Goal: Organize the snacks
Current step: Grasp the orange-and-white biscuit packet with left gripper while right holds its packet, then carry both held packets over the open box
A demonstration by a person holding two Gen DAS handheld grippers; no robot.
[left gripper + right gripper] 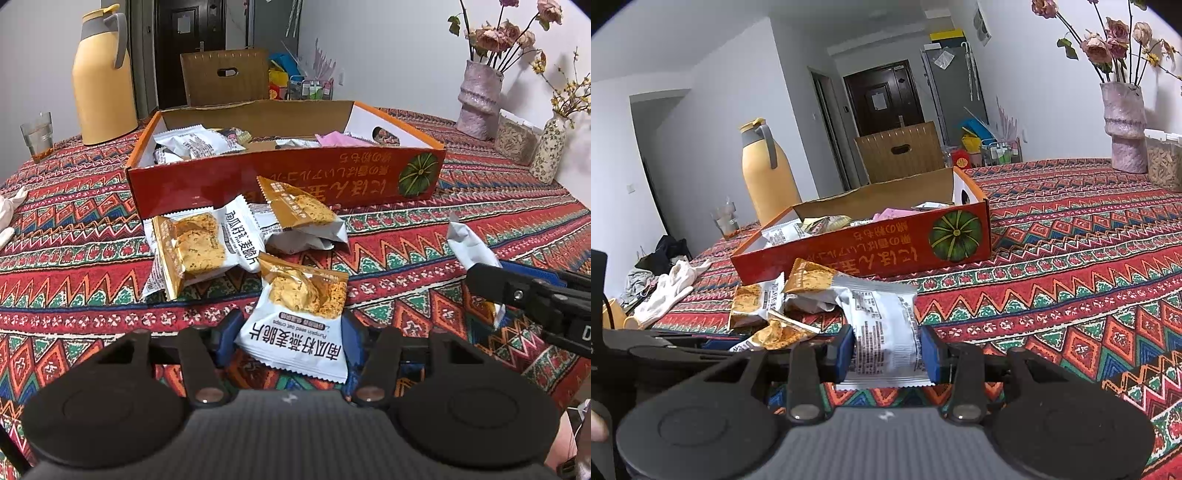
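My left gripper (290,338) is low over the patterned tablecloth, its blue pads against both sides of a white and orange oat-crisp packet (299,317). Just behind it, two more such packets (195,240) (299,210) lie in front of the red-orange cardboard box (280,181), which holds several wrapped snacks. My right gripper (888,354) is shut on a silver packet (882,325) turned printed back up. From the left wrist view that packet (469,243) sticks up at the right edge. In the right wrist view the box (849,254) stands ahead, the loose packets (753,302) to its left.
A yellow thermos jug (101,77) and a glass (37,136) stand left of the box. Two vases with flowers (478,99) (550,151) and a clear container (515,140) stand far right. White gloves (672,288) lie at the table's left edge. A chair (225,75) is behind the box.
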